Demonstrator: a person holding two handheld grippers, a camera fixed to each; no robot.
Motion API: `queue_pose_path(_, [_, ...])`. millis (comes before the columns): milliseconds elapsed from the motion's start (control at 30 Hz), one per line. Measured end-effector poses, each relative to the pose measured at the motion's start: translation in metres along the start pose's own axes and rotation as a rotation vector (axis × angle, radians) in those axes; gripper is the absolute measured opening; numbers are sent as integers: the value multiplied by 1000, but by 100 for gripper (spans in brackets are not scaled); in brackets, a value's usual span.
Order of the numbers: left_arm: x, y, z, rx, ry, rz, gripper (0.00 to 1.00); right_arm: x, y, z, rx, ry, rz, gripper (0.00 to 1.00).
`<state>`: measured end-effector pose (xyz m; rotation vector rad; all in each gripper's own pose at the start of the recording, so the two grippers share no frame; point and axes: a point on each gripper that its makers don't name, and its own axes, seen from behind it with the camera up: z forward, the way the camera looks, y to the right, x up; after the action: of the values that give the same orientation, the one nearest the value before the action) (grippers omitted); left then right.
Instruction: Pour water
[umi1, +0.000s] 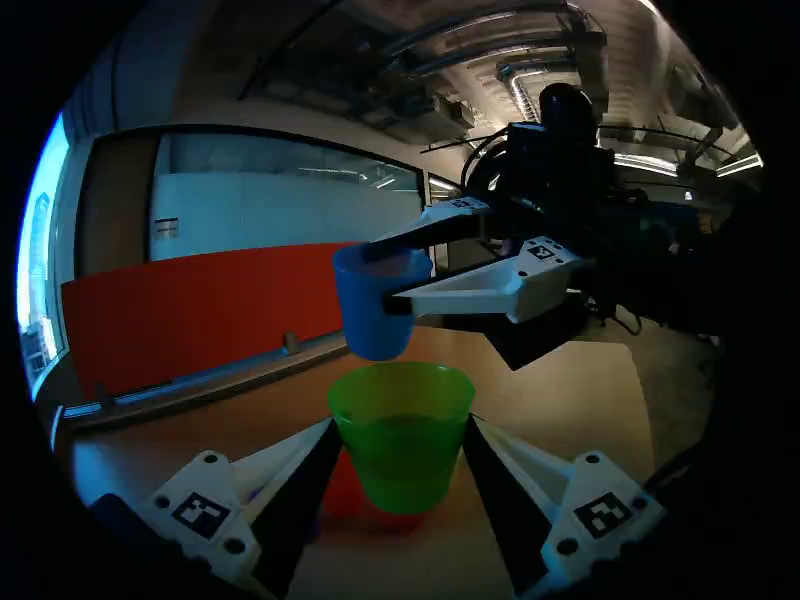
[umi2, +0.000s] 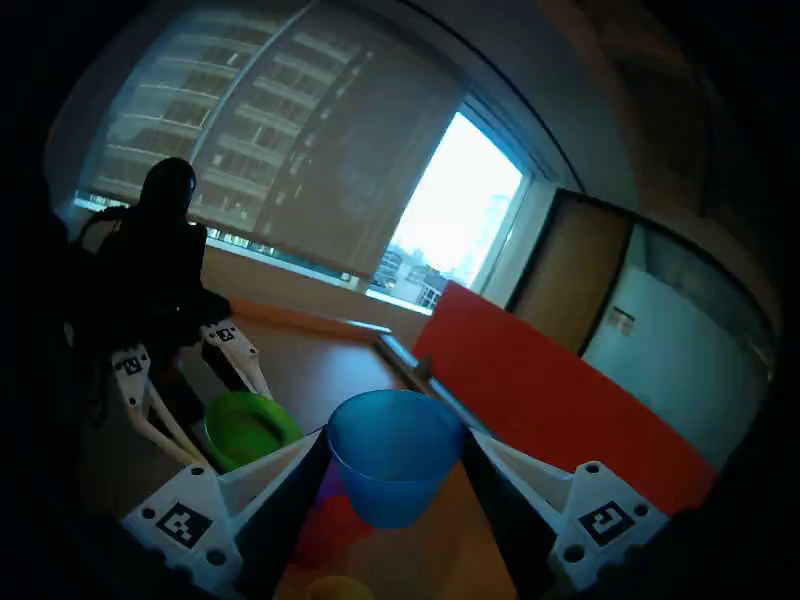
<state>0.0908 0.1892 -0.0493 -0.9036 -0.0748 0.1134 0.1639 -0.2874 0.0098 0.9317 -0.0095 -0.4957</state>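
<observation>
Green cup (umi1: 400, 450) is pinched between both fingers of my left gripper (umi1: 398, 428), upright over the wooden table (umi1: 560, 400), with blurred red and purple shapes (umi1: 350, 495) just beneath it. Just above its rim, not touching, hangs the blue cup (umi1: 370, 305), near upright, clamped on both sides by my right gripper (umi1: 385, 275). Beyond them a red panel (umi1: 200, 310) runs under a glass wall (umi1: 280, 200).
</observation>
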Motion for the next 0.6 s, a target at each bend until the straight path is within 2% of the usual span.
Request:
queue_pose_path(100, [0, 0, 0, 2, -1, 2, 83, -4, 1, -1, 6, -15, 67, 92])
queue_pose_path(167, [0, -1, -1, 2, -2, 1, 82, -6, 2, -3, 4, -18, 84, 92])
queue_pose_path(467, [-2, -4, -2, 8, -9, -8, 82, -17, -2, -8, 8, -64, 139, 92])
queue_pose_path(600, [-4, -5, -3, 7, -19, -12, 82, -23, -5, -11, 13, -84, 143, 92])
